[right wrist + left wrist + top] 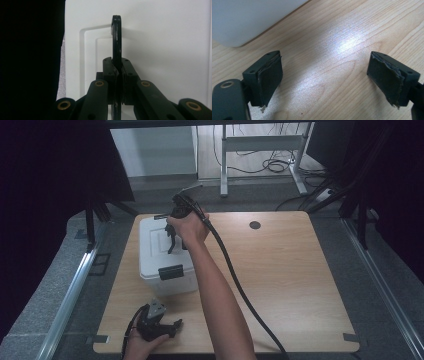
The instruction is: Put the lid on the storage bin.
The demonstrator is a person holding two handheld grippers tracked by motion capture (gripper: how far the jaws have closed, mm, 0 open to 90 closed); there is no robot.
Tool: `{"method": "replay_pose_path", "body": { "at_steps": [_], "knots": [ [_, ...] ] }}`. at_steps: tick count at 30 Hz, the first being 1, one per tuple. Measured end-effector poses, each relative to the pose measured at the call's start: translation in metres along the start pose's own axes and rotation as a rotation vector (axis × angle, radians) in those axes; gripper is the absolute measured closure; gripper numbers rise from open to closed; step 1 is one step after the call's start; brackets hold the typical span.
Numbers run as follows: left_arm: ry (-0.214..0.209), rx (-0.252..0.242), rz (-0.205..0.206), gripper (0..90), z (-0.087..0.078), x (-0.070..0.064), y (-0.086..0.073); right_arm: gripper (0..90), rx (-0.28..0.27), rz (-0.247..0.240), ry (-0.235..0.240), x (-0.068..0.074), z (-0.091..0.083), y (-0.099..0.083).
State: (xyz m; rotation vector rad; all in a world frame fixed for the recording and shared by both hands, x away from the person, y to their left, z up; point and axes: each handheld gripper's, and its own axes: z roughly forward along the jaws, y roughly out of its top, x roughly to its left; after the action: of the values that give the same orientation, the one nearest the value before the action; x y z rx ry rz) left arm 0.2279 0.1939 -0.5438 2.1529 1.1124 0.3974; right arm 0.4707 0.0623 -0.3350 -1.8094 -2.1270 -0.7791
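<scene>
A white plastic box [152,252] with a black front latch [170,271] stands on the left half of the wooden table [290,270]. My right gripper [173,234] hangs over the box lid [162,50], pointing down. In the right gripper view, my right gripper [117,68] is shut on a thin black handle [116,37] that stands up edge-on from the lid. My left gripper [176,324] rests low at the table's front edge, just in front of the box. In the left gripper view, my left gripper [324,70] is open over bare wood, with a corner of the box [249,17] at upper left.
A black cable [240,285] trails from the right gripper across the table to the front edge. A round black grommet [255,225] sits near the far edge. Metal rails [70,290] run along both sides, and dark curtains stand beyond them.
</scene>
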Motion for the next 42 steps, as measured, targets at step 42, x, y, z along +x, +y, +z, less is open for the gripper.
{"method": "replay_pose_path", "body": {
  "at_steps": [42],
  "knots": [
    [-0.004,0.002,0.005,12.9,0.0,0.0,0.0,48.6,-0.282,-0.181,0.2,-0.094,-0.064,-0.055]
  ]
}}
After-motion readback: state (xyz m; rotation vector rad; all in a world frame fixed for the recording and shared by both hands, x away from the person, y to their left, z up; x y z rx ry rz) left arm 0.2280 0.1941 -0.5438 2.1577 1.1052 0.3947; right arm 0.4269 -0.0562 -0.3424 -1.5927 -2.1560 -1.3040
